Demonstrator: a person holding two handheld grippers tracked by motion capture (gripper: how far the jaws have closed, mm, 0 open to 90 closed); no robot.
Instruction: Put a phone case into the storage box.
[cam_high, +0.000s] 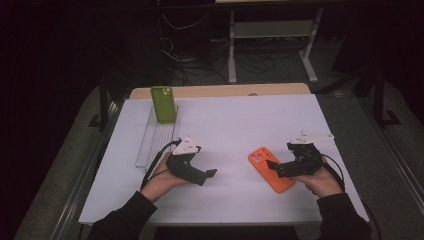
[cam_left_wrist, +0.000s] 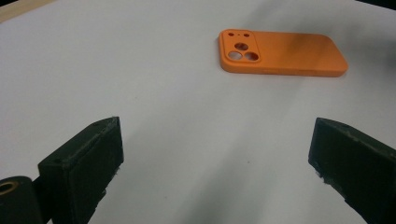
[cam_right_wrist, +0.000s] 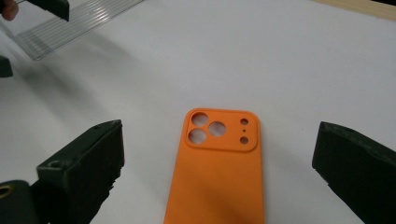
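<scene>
From the high view, a white table (cam_high: 225, 130) carried a clear rack (cam_high: 157, 137) at the left, with a green case (cam_high: 163, 104) standing upright in its far end. An orange case (cam_high: 270, 169) lay flat on the table near the right edge, camera cut-outs toward the far side. The right gripper (cam_high: 272, 165) sat low over that case's near half, and the left gripper (cam_high: 210, 173) rested near the middle of the table, well apart from both cases and pointing toward the orange one.

In the left gripper view, the jaws stood wide apart with bare table between them, holding nothing. The orange case (cam_left_wrist: 282, 52) lay farther off, back side up, untouched by them.

In the right gripper view, the jaws were spread wide on either side of the orange case (cam_right_wrist: 219, 172), with clear gaps between pads and case edges, so nothing was gripped. The rack (cam_right_wrist: 70, 25) showed at the top left, with the other gripper just beside it.

By my reading, the work was to stand the cases in the rack. One was done: the green one was slotted. The orange one was not yet picked up; grasping, lifting, carrying across and seating it in a free slot all remained.
</scene>
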